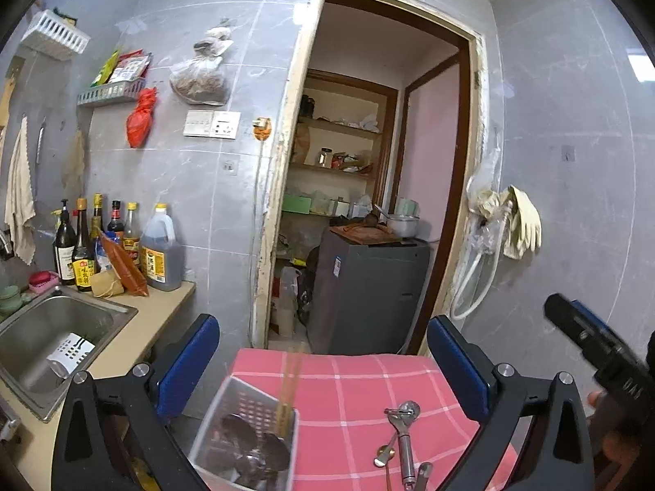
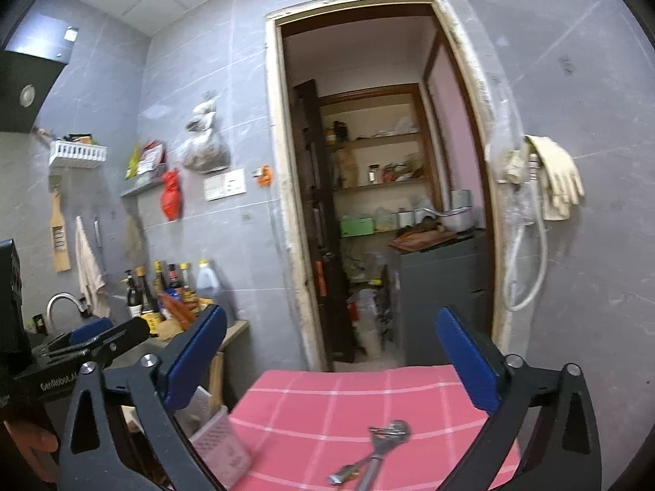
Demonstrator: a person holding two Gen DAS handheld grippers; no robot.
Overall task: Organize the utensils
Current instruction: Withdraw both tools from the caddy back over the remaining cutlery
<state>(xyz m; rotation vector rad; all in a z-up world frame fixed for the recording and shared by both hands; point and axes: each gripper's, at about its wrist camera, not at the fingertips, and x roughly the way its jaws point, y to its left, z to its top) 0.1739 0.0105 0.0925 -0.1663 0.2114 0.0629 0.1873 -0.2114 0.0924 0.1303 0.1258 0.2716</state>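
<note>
A perforated metal utensil holder (image 1: 245, 433) stands on the pink checked cloth (image 1: 348, 384), with spoons and wooden chopsticks (image 1: 288, 384) in it. Several metal utensils (image 1: 403, 442) lie loose on the cloth to its right. My left gripper (image 1: 323, 364) is open above the cloth, nothing between its blue pads. My right gripper (image 2: 331, 360) is also open and empty over the same cloth (image 2: 348, 405); the loose utensils (image 2: 376, 454) lie low between its fingers, and the holder (image 2: 217, 446) shows blurred at lower left. The right gripper (image 1: 589, 339) also appears at the right edge of the left wrist view.
A steel sink (image 1: 53, 335) with a white perforated insert sits at left, beside a counter with sauce bottles (image 1: 118, 241). A doorway (image 1: 368, 184) ahead opens on shelves and a grey appliance. Rubber gloves (image 1: 520, 221) hang on the right wall. A hand (image 2: 28, 446) holds the left gripper.
</note>
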